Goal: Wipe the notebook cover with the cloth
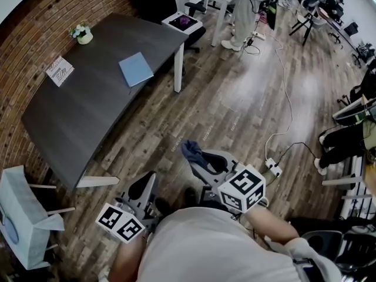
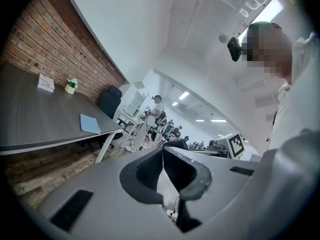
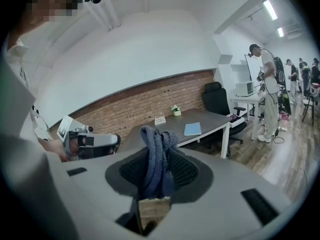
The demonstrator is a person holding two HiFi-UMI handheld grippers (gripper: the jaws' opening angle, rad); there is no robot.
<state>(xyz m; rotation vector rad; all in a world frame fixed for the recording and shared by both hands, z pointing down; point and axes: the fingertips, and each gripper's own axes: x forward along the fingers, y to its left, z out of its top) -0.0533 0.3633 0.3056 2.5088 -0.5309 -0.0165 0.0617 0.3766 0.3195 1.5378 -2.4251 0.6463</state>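
Grey table (image 1: 88,113) bears notebook (image 1: 136,69), well apart from right claw (image 3: 158,160) clamping cloth (image 3: 154,143).

A dark grey table (image 1: 76,116) with a curved edge stands on white legs (image 1: 177,69) along the brick wall (image 1: 35,46), on a wooden plank floor (image 1: 235,98). A light blue notebook (image 1: 136,69) lies flat near the table's far end. It is well apart from a small potted plant (image 1: 83,34) at the wall side. Near the plant lies what looks like a white printed card (image 1: 60,70). A white cable (image 1: 286,75) trails over the floor toward a power strip (image 1: 274,168).
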